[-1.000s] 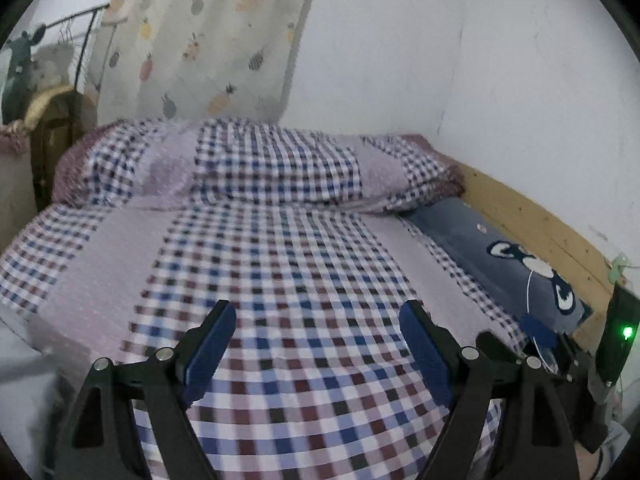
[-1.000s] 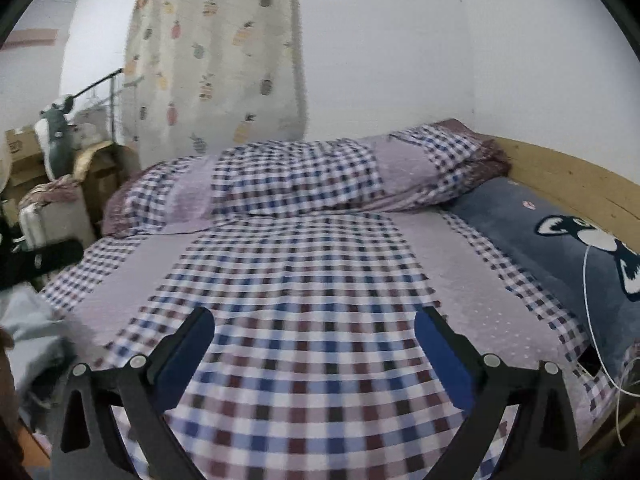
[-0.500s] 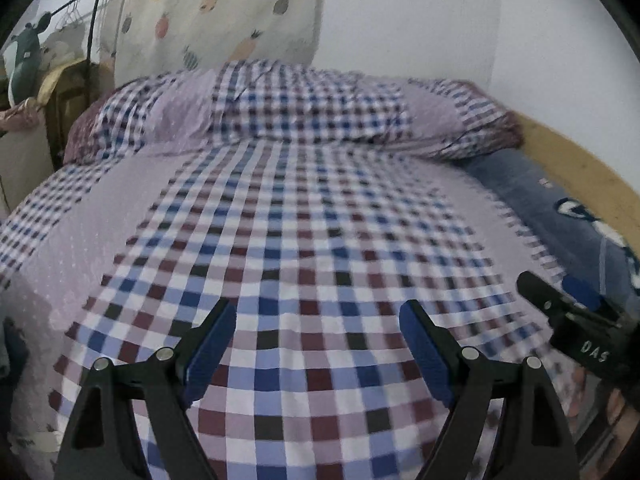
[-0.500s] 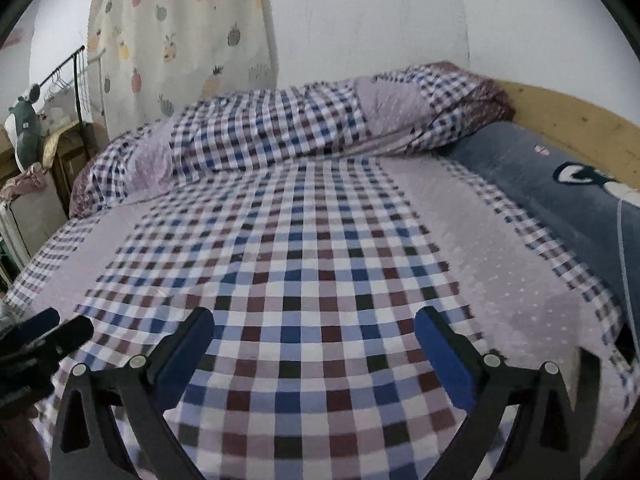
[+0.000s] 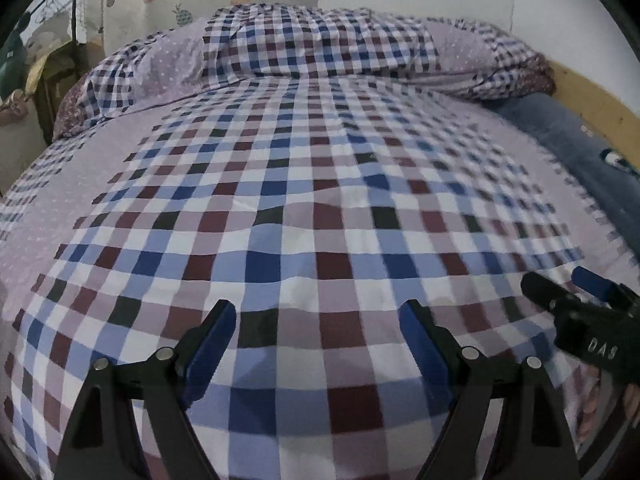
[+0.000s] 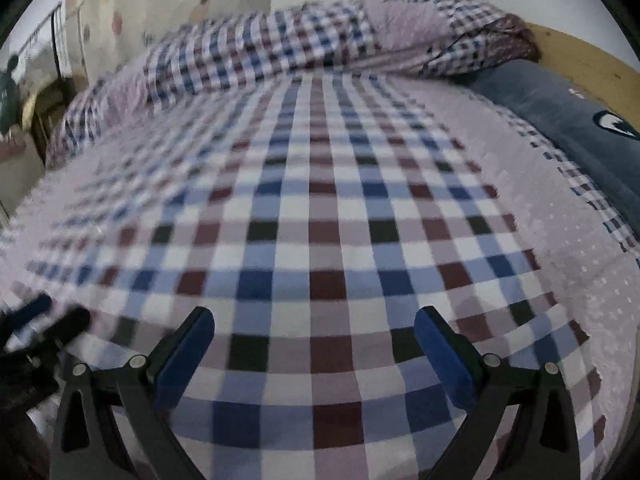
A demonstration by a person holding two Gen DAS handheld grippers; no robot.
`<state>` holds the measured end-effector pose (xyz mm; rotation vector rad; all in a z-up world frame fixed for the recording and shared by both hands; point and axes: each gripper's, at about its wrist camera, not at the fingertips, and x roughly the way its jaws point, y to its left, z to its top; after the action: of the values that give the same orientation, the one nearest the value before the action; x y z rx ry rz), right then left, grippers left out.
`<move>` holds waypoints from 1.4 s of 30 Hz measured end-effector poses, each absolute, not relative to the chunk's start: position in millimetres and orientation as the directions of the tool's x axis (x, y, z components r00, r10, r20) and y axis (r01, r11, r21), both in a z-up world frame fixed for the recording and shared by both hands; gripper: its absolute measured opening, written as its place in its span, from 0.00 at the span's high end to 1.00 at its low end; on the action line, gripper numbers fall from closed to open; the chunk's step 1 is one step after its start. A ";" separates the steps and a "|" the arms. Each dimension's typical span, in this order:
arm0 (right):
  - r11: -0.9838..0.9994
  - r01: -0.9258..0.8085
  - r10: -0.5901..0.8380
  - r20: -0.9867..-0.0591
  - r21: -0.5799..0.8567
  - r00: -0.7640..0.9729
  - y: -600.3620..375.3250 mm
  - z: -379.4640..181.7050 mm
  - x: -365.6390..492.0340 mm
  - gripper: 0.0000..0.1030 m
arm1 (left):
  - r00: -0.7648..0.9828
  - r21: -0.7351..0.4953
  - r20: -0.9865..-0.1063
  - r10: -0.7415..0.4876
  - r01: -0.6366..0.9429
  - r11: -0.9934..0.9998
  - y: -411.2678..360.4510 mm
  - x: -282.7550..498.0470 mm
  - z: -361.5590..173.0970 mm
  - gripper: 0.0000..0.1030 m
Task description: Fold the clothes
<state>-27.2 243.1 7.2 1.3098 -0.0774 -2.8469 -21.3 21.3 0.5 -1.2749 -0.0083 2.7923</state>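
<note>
Checked bedsheet (image 5: 304,216) lies under both grippers, left gripper (image 5: 318,320) and right gripper (image 6: 314,326), jaws spread wide, holding nothing.

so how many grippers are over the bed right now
2. The left gripper is open above the checked sheet near the bed's front edge; the right gripper is open beside it, to its right. Neither holds anything.

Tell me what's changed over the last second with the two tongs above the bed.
Both tongs, left and right, have moved forward and tipped down, closer over the checked sheet; less wall and curtain shows. The right tongs now appear at the right edge of the left view. Nothing was taken hold of or let go. Both stay open and empty, and the bedding and blue pillow lie as before.
</note>
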 end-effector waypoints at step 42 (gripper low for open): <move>-0.997 -0.023 -0.043 -0.823 0.068 -0.566 246.4 -25.4 -40.8 0.00 | -0.601 -0.004 -0.799 -0.005 0.013 -1.000 16.9 -30.3 -27.7 0.01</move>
<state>-40.8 246.4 -25.4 1.4581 -0.1108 -2.7672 -30.3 16.9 -27.7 -1.4078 -0.0139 2.8193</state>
